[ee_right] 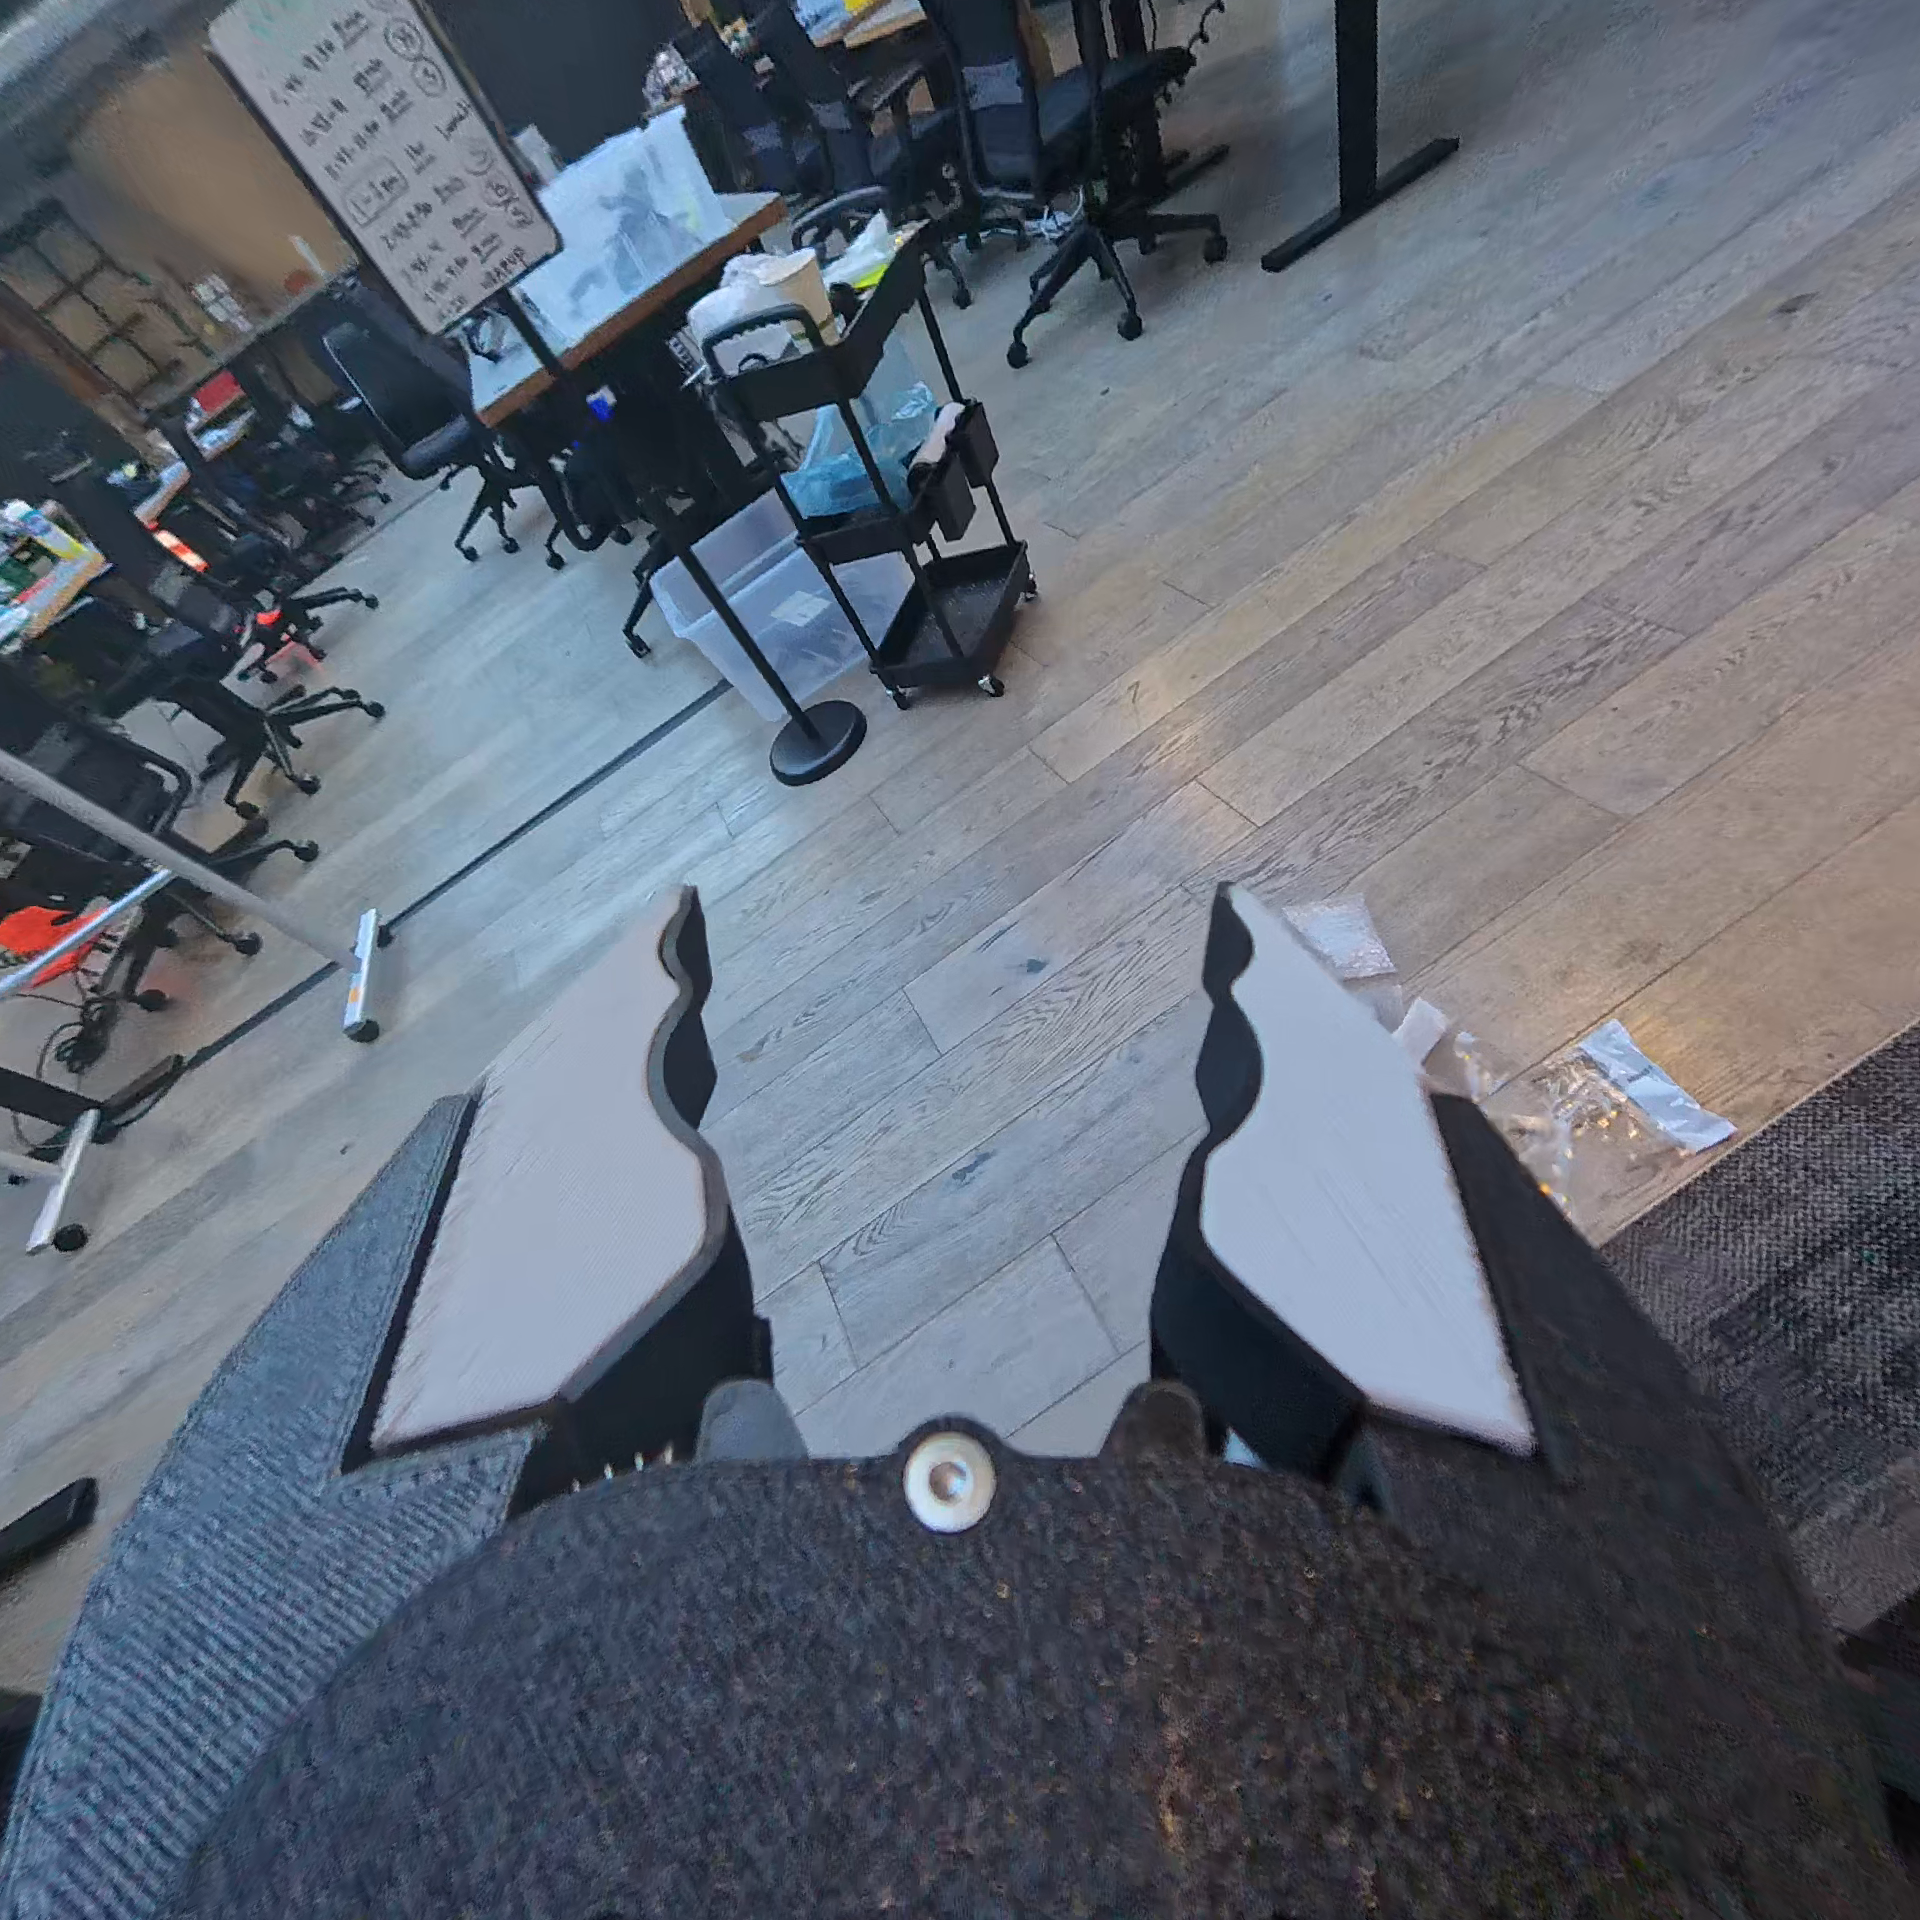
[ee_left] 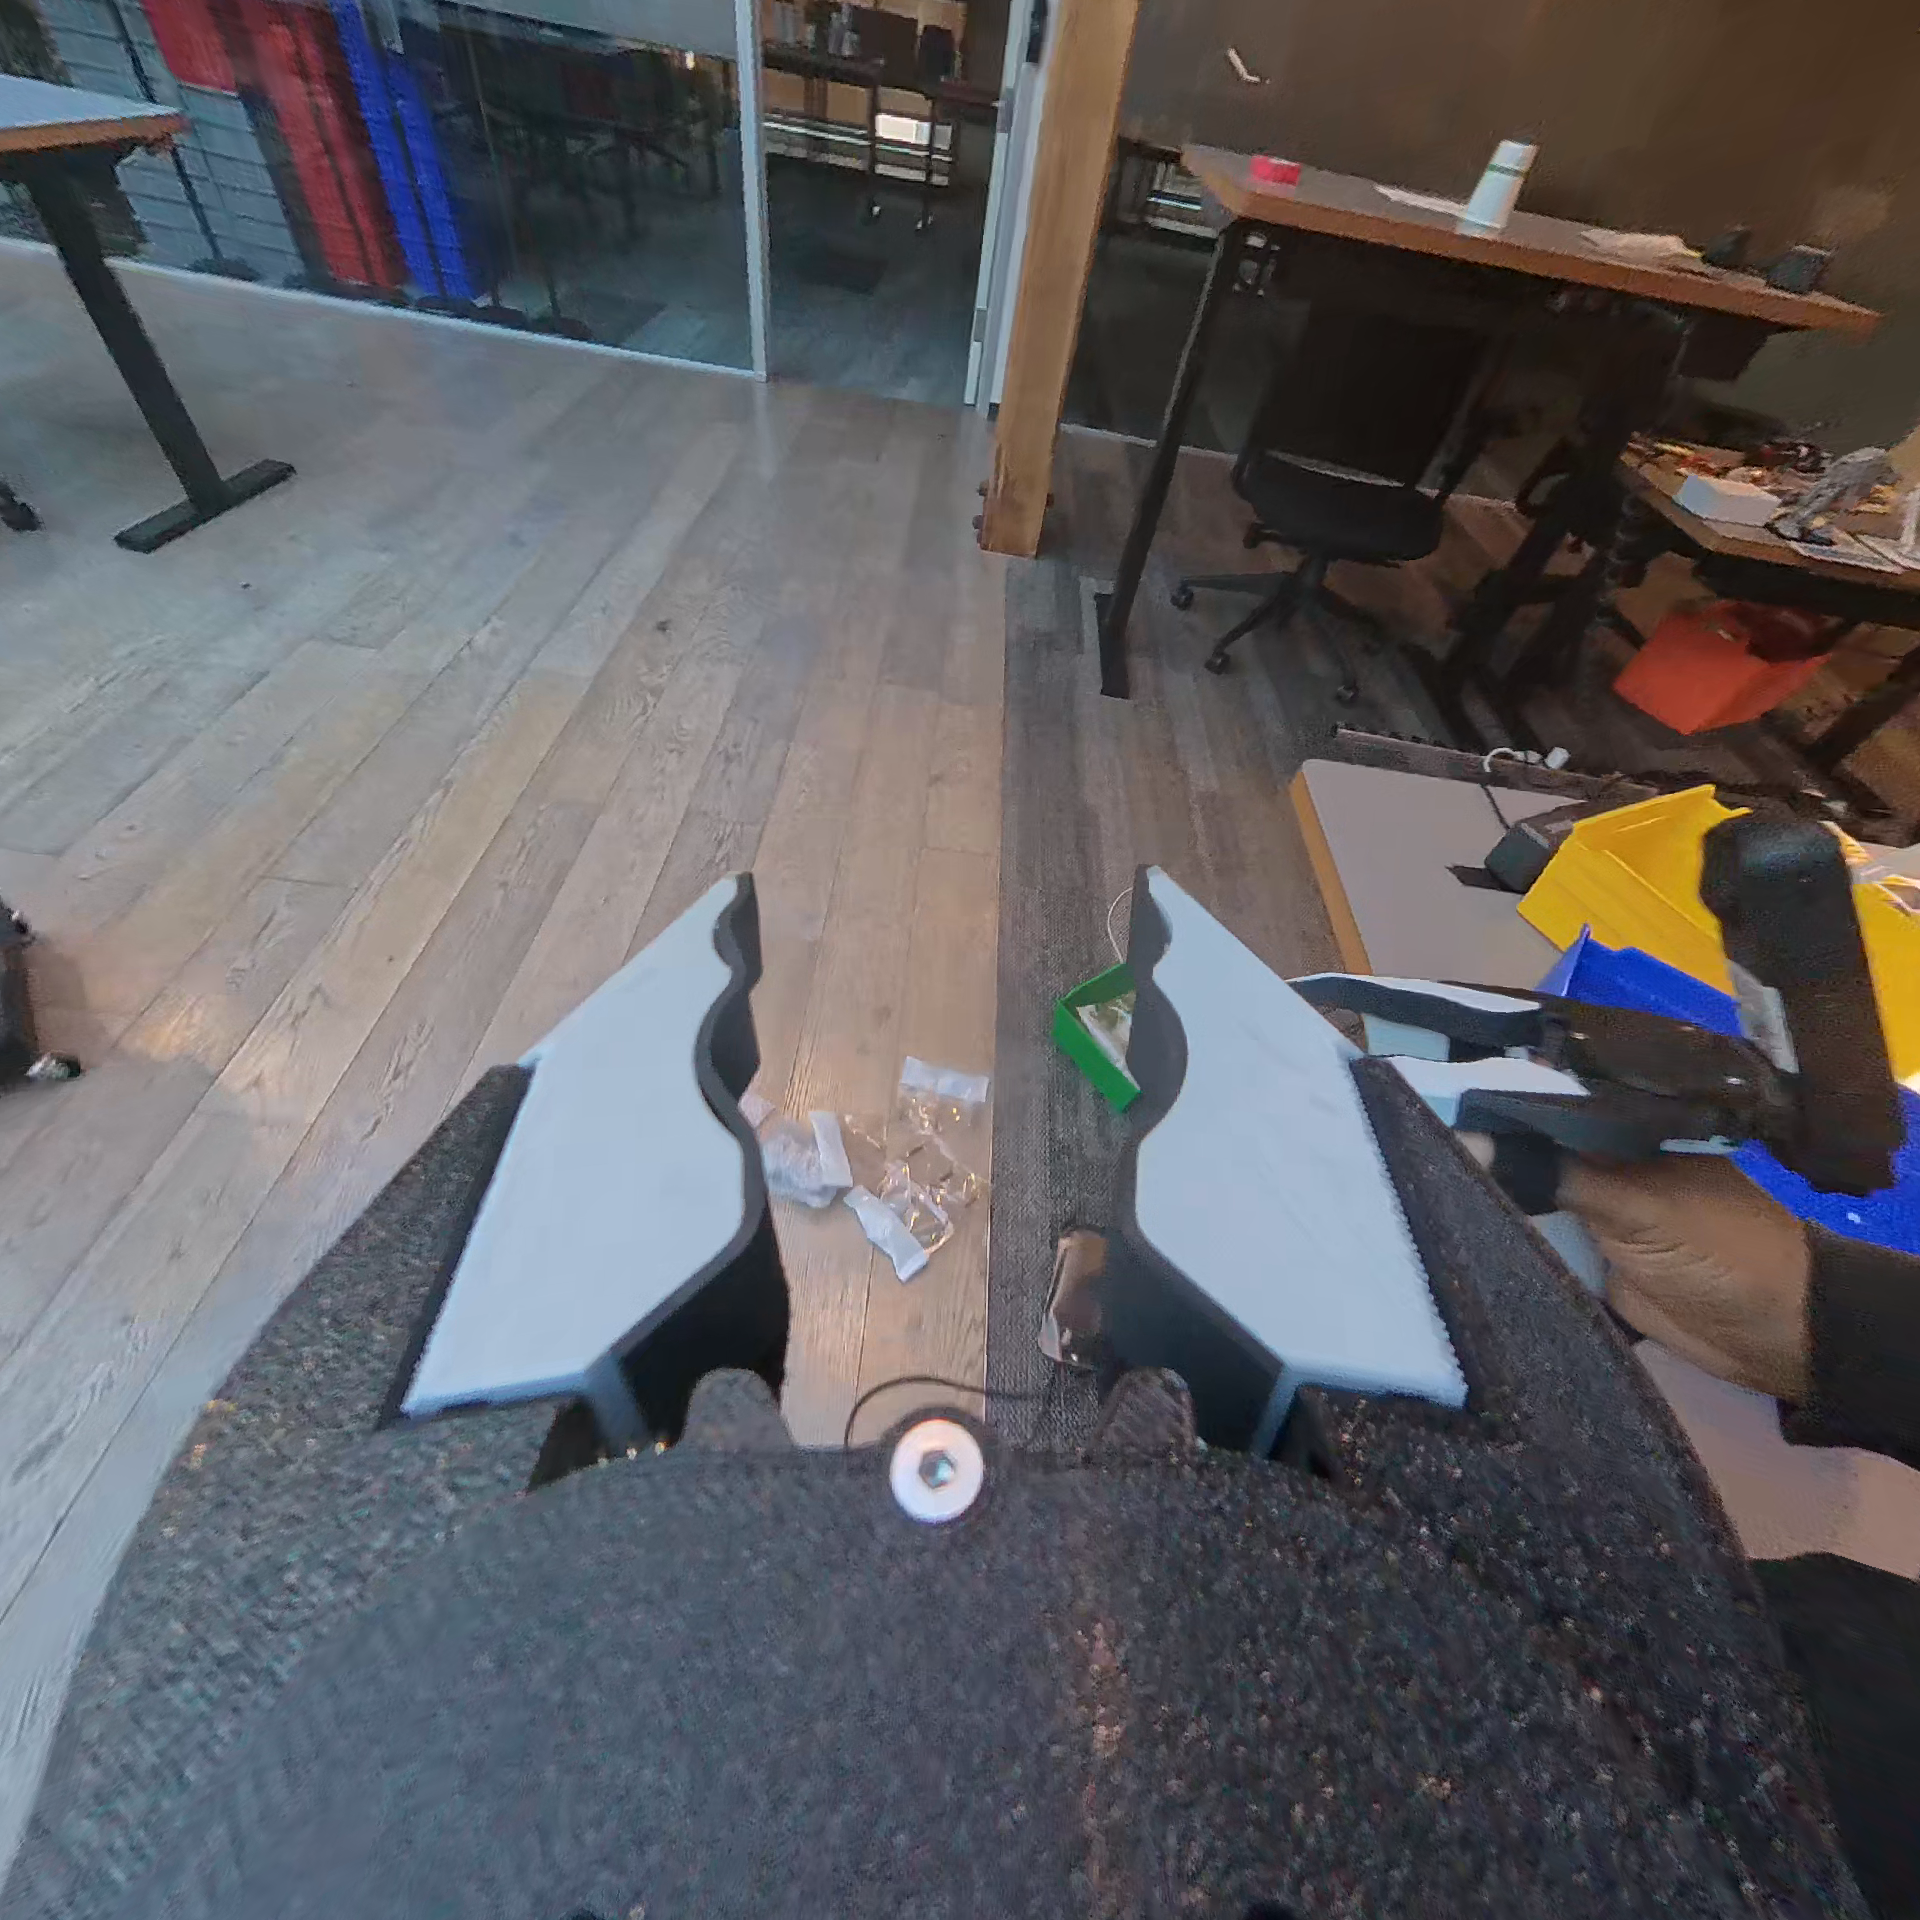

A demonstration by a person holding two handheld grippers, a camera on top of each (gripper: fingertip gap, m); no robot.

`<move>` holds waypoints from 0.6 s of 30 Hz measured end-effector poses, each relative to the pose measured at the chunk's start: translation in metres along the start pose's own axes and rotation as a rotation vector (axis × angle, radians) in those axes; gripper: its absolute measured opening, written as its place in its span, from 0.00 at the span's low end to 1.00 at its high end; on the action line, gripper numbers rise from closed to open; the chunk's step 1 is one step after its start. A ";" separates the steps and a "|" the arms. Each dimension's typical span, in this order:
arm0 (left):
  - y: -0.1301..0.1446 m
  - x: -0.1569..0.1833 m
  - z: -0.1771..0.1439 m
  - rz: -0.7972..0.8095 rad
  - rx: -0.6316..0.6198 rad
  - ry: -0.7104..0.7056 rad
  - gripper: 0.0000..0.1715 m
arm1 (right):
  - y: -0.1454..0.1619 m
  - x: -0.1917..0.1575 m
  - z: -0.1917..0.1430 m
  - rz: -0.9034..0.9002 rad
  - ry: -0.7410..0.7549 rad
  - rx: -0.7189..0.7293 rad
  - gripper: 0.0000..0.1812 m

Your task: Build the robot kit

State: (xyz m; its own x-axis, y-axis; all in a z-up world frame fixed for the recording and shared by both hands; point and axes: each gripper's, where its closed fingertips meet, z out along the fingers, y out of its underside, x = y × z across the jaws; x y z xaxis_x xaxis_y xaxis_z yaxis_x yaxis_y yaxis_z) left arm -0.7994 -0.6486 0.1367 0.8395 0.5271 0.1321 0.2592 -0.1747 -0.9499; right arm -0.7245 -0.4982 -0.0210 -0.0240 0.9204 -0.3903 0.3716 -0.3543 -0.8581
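My left gripper (ee_left: 940, 904) is open and empty, held above the wooden floor. Below it lies a scatter of small clear plastic bags (ee_left: 883, 1153), and a small green bin (ee_left: 1096, 1039) lies on the carpet edge behind my right finger. One more clear bag (ee_left: 1075, 1294) lies near that finger's base. My right gripper (ee_right: 956, 914) is open and empty over bare floor planks. The same clear bags (ee_right: 1600, 1101) lie to its right. The other gripper (ee_left: 1621, 1060), held by a gloved hand, shows at the right of the left wrist view.
A grey table corner (ee_left: 1392, 862) at right carries a yellow bin (ee_left: 1621, 883) and a blue bin (ee_left: 1829, 1195). Desks, an office chair (ee_left: 1330, 520), a wooden post (ee_left: 1049, 312) stand beyond. The right wrist view shows a black cart (ee_right: 904, 499), a whiteboard stand (ee_right: 816, 738), chairs, grey carpet (ee_right: 1766, 1299).
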 end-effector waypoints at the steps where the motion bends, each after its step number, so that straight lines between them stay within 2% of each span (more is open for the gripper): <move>1: -0.013 -0.001 0.016 0.024 0.006 0.027 0.41 | -0.012 0.011 0.013 -0.028 0.010 0.006 0.53; 5: -0.065 -0.006 0.085 0.132 0.021 0.125 0.42 | -0.058 0.066 0.042 -0.079 0.103 0.037 0.54; 8: -0.087 -0.002 0.141 0.159 0.012 0.211 0.42 | -0.071 0.108 0.051 -0.080 0.177 0.040 0.54; 13: -0.078 0.014 0.233 0.144 -0.070 0.388 0.41 | -0.052 0.173 0.059 0.000 0.314 -0.017 0.54; 18: -0.041 0.002 0.325 0.122 -0.199 0.505 0.42 | -0.026 0.222 0.070 0.125 0.459 -0.070 0.54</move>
State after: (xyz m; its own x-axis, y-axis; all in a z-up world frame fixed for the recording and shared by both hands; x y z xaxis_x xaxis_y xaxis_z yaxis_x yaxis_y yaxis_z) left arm -0.9639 -0.3704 0.0841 0.9811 0.0373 0.1901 0.1894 -0.3889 -0.9016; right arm -0.8043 -0.2962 -0.1086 0.4315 0.8548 -0.2883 0.4070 -0.4697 -0.7834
